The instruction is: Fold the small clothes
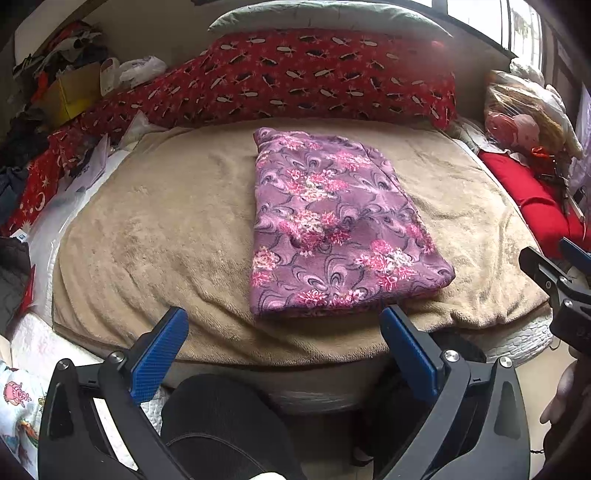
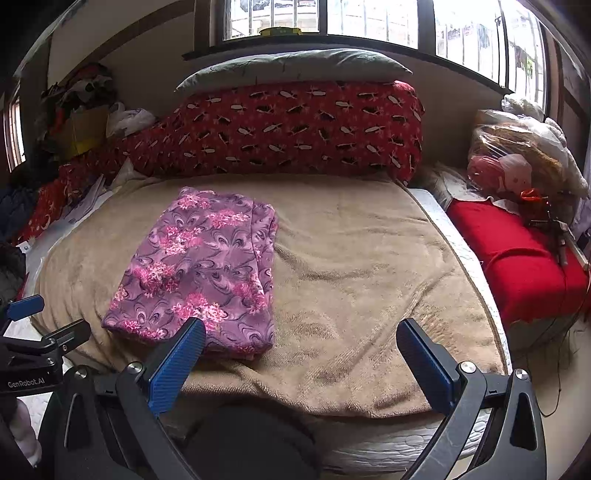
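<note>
A purple garment with pink flowers lies folded into a flat rectangle on the tan blanket. In the right wrist view the same garment sits left of centre on the blanket. My left gripper is open just short of the garment's near edge, holding nothing. My right gripper is open too, with its left pad over the garment's near corner and nothing between the pads. The right gripper also shows at the right edge of the left wrist view, and the left one at the left edge of the right wrist view.
A long red patterned bolster with a grey pillow on top lines the far side of the bed. Clutter and bags fill the left side. A red cloth and bagged items lie to the right. Dark knees show below.
</note>
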Motion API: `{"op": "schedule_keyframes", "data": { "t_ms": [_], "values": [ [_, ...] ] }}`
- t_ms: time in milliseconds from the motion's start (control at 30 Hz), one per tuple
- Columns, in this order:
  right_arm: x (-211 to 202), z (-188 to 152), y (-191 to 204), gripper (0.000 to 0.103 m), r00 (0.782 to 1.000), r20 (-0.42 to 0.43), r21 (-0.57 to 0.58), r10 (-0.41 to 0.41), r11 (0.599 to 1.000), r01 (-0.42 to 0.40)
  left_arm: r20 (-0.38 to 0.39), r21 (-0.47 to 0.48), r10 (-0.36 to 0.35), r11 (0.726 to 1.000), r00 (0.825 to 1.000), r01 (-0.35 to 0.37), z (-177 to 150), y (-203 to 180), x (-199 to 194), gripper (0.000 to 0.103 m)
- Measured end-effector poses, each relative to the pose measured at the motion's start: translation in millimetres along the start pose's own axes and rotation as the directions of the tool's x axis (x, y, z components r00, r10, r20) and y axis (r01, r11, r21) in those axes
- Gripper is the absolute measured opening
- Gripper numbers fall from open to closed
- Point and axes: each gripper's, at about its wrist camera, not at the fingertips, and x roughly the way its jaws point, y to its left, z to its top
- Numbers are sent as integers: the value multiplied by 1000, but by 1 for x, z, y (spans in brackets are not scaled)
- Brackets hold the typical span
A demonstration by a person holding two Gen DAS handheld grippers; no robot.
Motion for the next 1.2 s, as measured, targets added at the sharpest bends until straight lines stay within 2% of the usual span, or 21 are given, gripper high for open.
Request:
{"op": "schedule_keyframes", "data": {
  "t_ms": [233,367,567,700,833,933,1200],
  "values": [
    [4,-1,-2,103,1000,-13,9,7,1000,-6,-28,-1,-16,1000,999,16,-1,-3,1,103],
    [5,-2,-1,103,1000,-20,13,10,1000,-9,-46,-29,-90,996,995,88,-1,-3,-1,103],
    [6,-3,-3,103,1000,-27,23,10,1000,-9,-57,-87,-131,988,990,125,1,0,0,103],
    [8,-4,-4,103,999,-32,30,12,999,-11,-37,-87,-102,991,994,99,1,1,-2,103],
    [10,-6,-3,103,999,-38,32,14,999,-13,-1,-46,-107,993,994,107,1,-5,-8,103],
    [11,-7,-3,103,999,-43,33,16,999,-14,25,-20,-86,996,996,86,1,-11,-11,103],
    [15,-9,-6,103,998,-58,50,14,999,-11,18,-14,-73,997,997,73,3,-15,-8,103]
  ]
}}
